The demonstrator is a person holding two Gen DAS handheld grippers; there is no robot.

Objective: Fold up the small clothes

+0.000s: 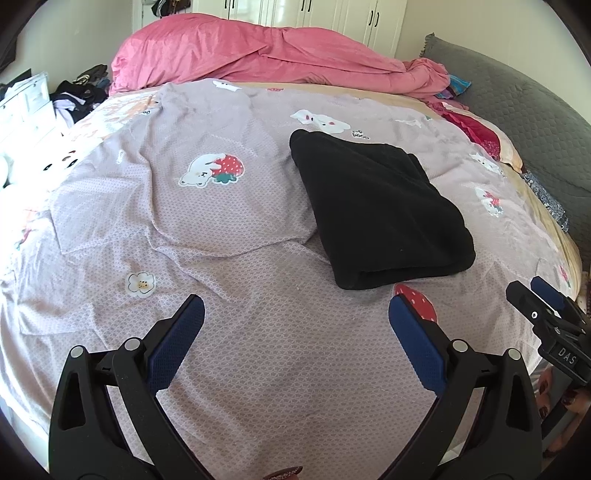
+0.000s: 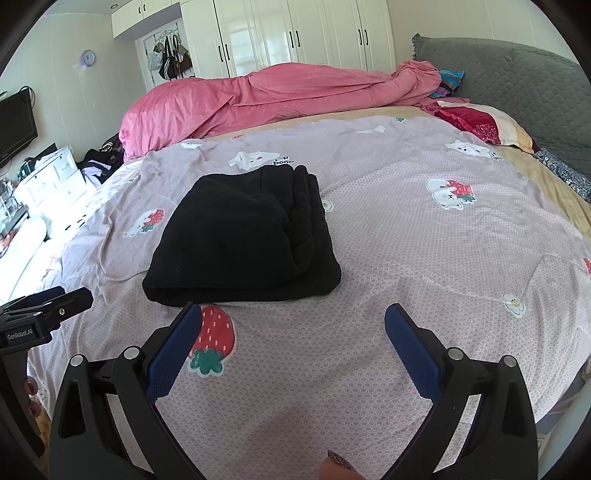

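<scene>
A black garment (image 1: 376, 206) lies folded into a thick rectangle on the lilac printed bedspread (image 1: 221, 221); it also shows in the right wrist view (image 2: 243, 236). My left gripper (image 1: 295, 325) is open and empty, hovering over the bedspread short of the garment's near edge. My right gripper (image 2: 293, 332) is open and empty, just in front of the garment's near fold. The right gripper also shows at the right edge of the left wrist view (image 1: 543, 302), and the left gripper at the left edge of the right wrist view (image 2: 51, 306).
A bunched pink duvet (image 1: 258, 55) lies across the far side of the bed. A grey quilted headboard (image 2: 517, 81) and a red pillow (image 2: 476, 122) are at the right. White drawers (image 2: 51, 181) and a clothes pile (image 1: 81, 92) stand left of the bed. White wardrobes (image 2: 295, 33) stand behind.
</scene>
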